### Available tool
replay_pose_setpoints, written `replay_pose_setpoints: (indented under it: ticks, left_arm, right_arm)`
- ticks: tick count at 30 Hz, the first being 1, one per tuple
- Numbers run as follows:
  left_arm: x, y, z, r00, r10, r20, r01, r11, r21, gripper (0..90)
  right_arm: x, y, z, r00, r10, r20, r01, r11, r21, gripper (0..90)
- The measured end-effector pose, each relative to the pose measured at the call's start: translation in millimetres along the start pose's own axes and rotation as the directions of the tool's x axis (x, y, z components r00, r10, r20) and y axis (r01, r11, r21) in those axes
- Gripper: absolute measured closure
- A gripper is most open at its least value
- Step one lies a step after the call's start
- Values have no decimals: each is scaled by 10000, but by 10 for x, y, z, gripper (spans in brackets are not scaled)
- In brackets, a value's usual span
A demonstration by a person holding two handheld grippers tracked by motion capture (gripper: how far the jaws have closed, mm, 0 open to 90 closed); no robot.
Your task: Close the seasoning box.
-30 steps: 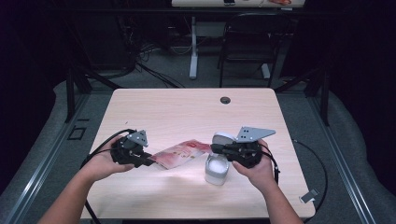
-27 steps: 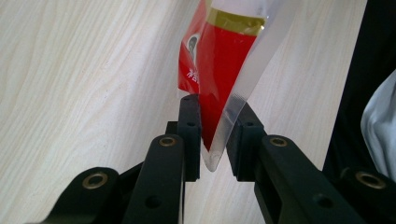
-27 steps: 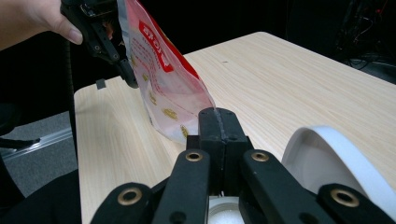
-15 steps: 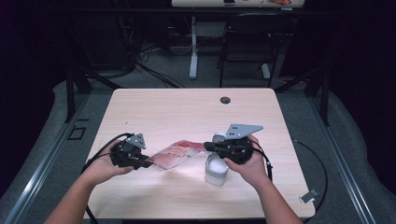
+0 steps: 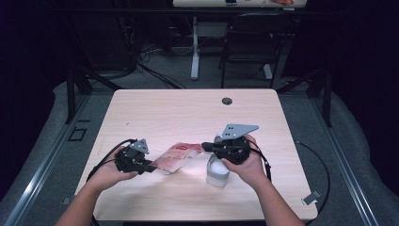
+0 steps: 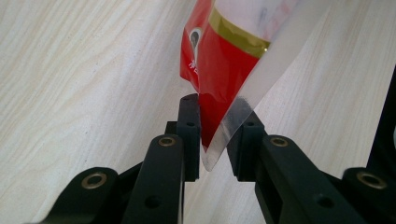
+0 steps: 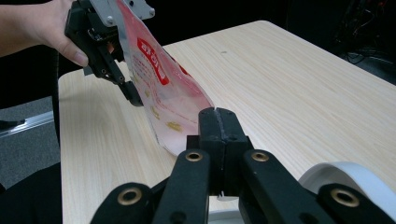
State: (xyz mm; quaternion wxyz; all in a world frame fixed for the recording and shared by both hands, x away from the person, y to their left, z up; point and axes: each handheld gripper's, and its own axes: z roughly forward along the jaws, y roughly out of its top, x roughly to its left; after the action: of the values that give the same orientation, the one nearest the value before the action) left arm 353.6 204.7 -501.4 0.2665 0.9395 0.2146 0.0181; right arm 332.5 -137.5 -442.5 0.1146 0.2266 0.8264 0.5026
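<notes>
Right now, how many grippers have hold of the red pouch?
2. The left gripper pinches the red pouch at its near-left corner; the right gripper is shut on its far-right edge, above the white container.

Flat red-and-clear plastic pouch (image 5: 178, 157) with a gold band and a red printed label, stretched between two claws above the light wooden worktop (image 5: 188, 113), nearer its front edge than its back, about midway between left and right edges. Left corner of clear seam between the left claw (image 6: 218, 140) pads; opposite edge pinched in the right claw (image 7: 218, 122), fully closed on it. Sags and curves in the middle, tilted on edge. White round plastic container (image 5: 217, 170) upright on the worktop, just right of the pouch, near the front edge.
</notes>
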Motion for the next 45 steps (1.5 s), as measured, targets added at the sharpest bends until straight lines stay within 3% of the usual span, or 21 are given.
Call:
replay_pose_setpoints:
  ticks: [15, 25, 33, 39, 45]
  left_arm:
    - [-20, 2, 124, 10000, -41, -1, 41, 9999, 140, 766]
    - [-25, -1, 120, 9997, -104, -200, 108, 9998, 166, 733]
    - [-25, -9, 71, 9992, -182, -359, 187, 9997, 136, 706]
    - [-31, 7, 29, 9987, -1, -513, 13, 9997, 227, 699]
    - [-38, 1, 53, 9990, 10, -443, 3, 9996, 282, 717]
  right_arm:
    - [29, 20, 20, 9998, -181, 106, 181, 9998, 47, 900]
    - [87, 54, 22, 9970, -671, 376, 662, 9975, 235, 900]
    - [81, 54, 23, 9970, -681, 370, 672, 9974, 242, 900]
    - [77, 54, 21, 9972, -632, 396, 625, 9979, 186, 900]
    - [83, 58, 28, 9977, -582, 336, 578, 9983, 113, 900]
